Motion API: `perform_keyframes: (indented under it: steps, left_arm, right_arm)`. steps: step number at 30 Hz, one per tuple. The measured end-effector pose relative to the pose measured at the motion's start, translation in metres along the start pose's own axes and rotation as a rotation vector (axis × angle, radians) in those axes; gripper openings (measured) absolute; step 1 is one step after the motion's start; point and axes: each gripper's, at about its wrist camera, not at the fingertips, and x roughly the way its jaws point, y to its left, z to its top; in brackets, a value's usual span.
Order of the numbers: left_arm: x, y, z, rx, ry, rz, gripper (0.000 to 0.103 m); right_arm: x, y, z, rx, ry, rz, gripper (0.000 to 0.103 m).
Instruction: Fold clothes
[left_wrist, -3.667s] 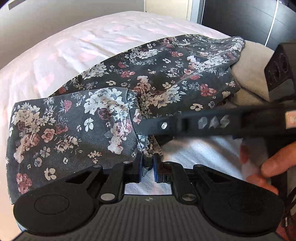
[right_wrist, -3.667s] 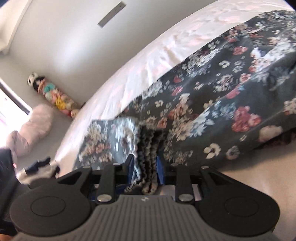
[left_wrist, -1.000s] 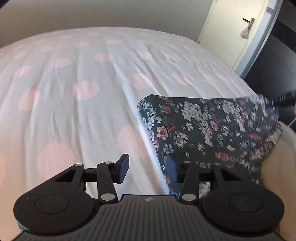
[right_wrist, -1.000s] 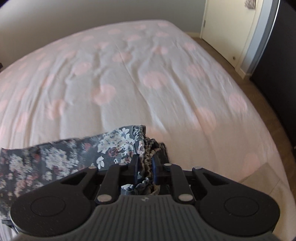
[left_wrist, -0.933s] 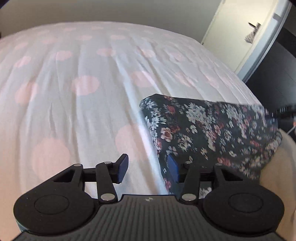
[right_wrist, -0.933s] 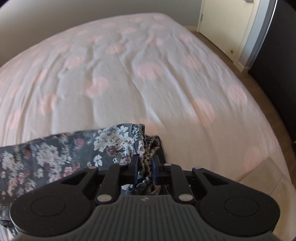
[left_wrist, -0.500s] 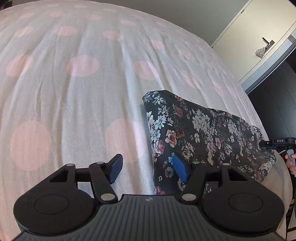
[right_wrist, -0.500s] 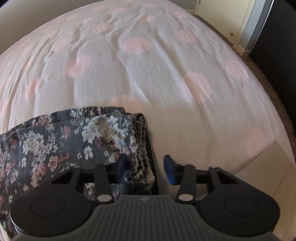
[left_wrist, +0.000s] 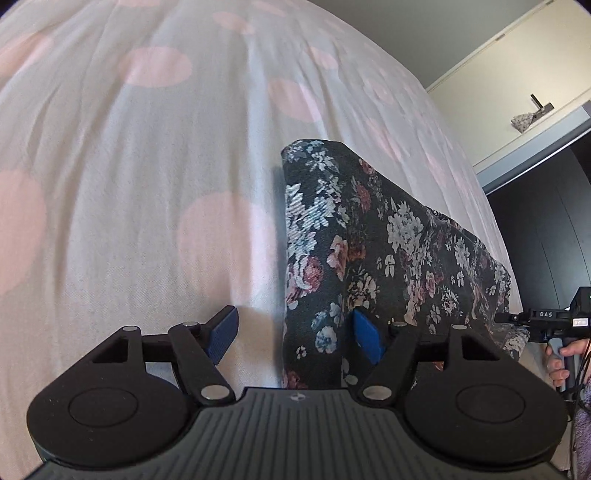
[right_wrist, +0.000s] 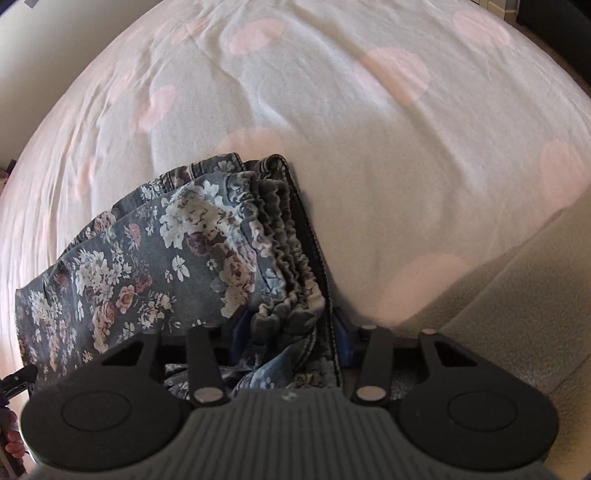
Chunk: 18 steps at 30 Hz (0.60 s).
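- The letters "DAS" stand in pale print on the dark bar of the right gripper (left_wrist: 517, 318), seen in the left wrist view far off to the right of the left gripper's fingers (left_wrist: 364, 341).
- Beside those letters, further right on the same gripper, sits a small pale label (left_wrist: 580, 322); its print is too small to read.
- A small round emblem (left_wrist: 296, 397) sits on the ribbed grey body behind the left gripper's fingers; no letters can be made out in it.
- In the right wrist view nothing can be read.
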Motion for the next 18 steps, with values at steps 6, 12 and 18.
perform_keyframes:
  steps: [6, 12, 18]
  left_arm:
    - [0.004, -0.013, -0.005, 0.008, -0.028, 0.009, 0.023]
    - [-0.013, -0.017, 0.0, 0.016, -0.055, -0.011, 0.006]
    - [-0.051, -0.024, 0.015, 0.077, -0.085, 0.006, 0.005]
  right_arm:
    - [-0.006, 0.004, -0.004, 0.035, -0.028, 0.037, 0.029]
    - [-0.027, 0.019, -0.005, 0.053, -0.094, 0.05, 0.023]
    - [-0.055, 0.054, -0.01, 0.035, -0.146, 0.07, 0.021]
